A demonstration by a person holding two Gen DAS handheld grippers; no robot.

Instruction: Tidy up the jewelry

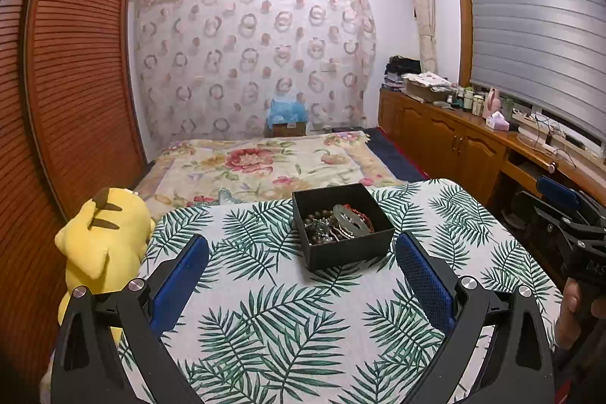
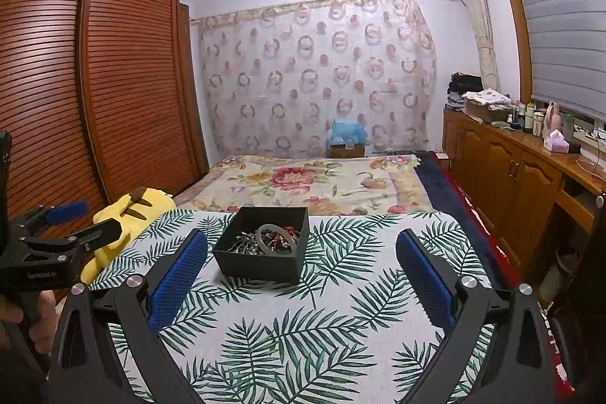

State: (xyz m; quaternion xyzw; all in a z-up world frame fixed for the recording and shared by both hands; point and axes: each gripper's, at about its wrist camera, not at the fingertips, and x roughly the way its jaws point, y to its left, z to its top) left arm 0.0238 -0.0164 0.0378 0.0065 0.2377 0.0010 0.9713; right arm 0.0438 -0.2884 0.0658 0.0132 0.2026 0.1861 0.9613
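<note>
Left wrist view | left gripper (image 1: 303, 252) and right gripper (image 2: 302, 250): both spread apart, holding nothing | black jewelry box (image 1: 342, 254) just ahead, pale bangle (image 1: 350, 216) atop bead tangle | advise: pinch bangle rim first, lift slowly.

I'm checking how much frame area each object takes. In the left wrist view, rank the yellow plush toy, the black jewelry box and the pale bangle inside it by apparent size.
Largest to smallest:
1. yellow plush toy, though it sits nearer the camera and is partly hidden
2. black jewelry box
3. pale bangle, clearly smallest
</note>
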